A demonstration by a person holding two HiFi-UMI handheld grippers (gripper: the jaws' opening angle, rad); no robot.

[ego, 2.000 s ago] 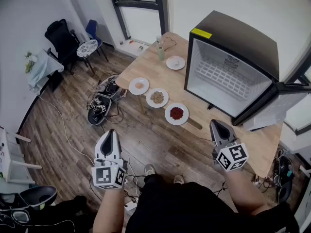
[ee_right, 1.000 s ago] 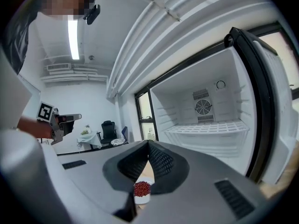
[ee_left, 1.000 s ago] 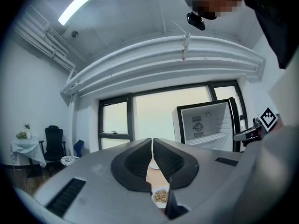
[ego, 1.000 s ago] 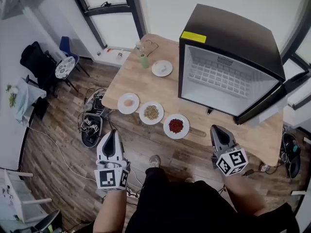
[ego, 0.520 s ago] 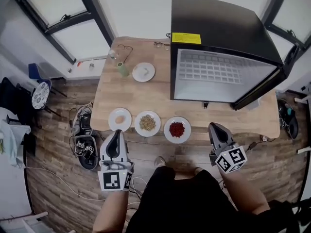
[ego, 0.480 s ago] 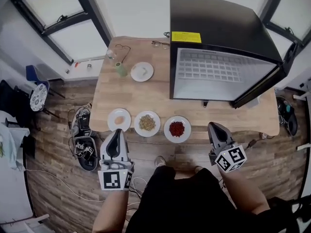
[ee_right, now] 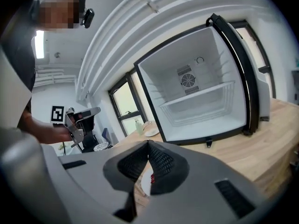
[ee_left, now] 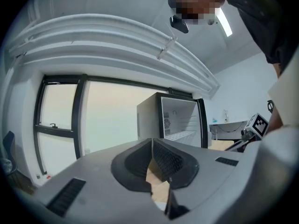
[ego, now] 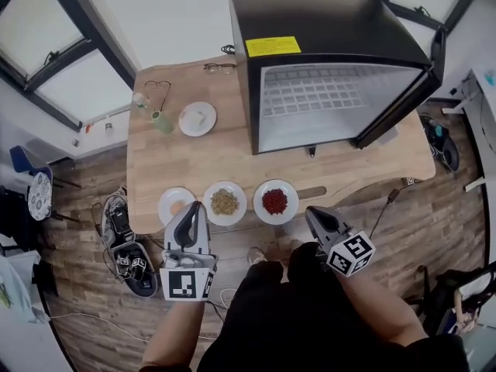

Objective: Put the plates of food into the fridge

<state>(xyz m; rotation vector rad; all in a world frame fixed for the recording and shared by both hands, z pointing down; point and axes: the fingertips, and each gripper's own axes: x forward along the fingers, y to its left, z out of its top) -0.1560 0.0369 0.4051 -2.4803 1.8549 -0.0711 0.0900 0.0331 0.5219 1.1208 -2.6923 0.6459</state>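
**At the table's edge, both tongs closed, no plate picked up yet**

Over the last two seconds the view has swung from an angled, far-off look at the table (ego: 155,169) to one nearly square over its near edge. The scene has been closed in on, and both tongs have come down and forward with it.

The left tongs (ego: 194,208) now reach the table edge between the plate of pale pink food (ego: 175,205) and the plate of brownish grains (ego: 225,202). The right tongs (ego: 313,213) sit just beside the plate of red food (ego: 274,201).

Both pairs of jaws are closed with nothing between them. In each gripper view the ribbed pads meet at the tip. Through the slot below the right pads a white rim with a dab of red shows, which is probably the red plate, though the sliver is too small to be sure.

The three plates stand in a row along the near edge. A fourth plate (ego: 198,118) lies farther back, near a green bottle (ego: 161,121).

The fridge (ego: 325,22) stands on the table behind them. Its door (ego: 403,91) is swung wide to the right and its wire shelf (ego: 325,91) is bare.

For the task, the approach looks finished and the loading has not begun. The next step I would expect is for one pair of jaws to open and take a plate by its rim.
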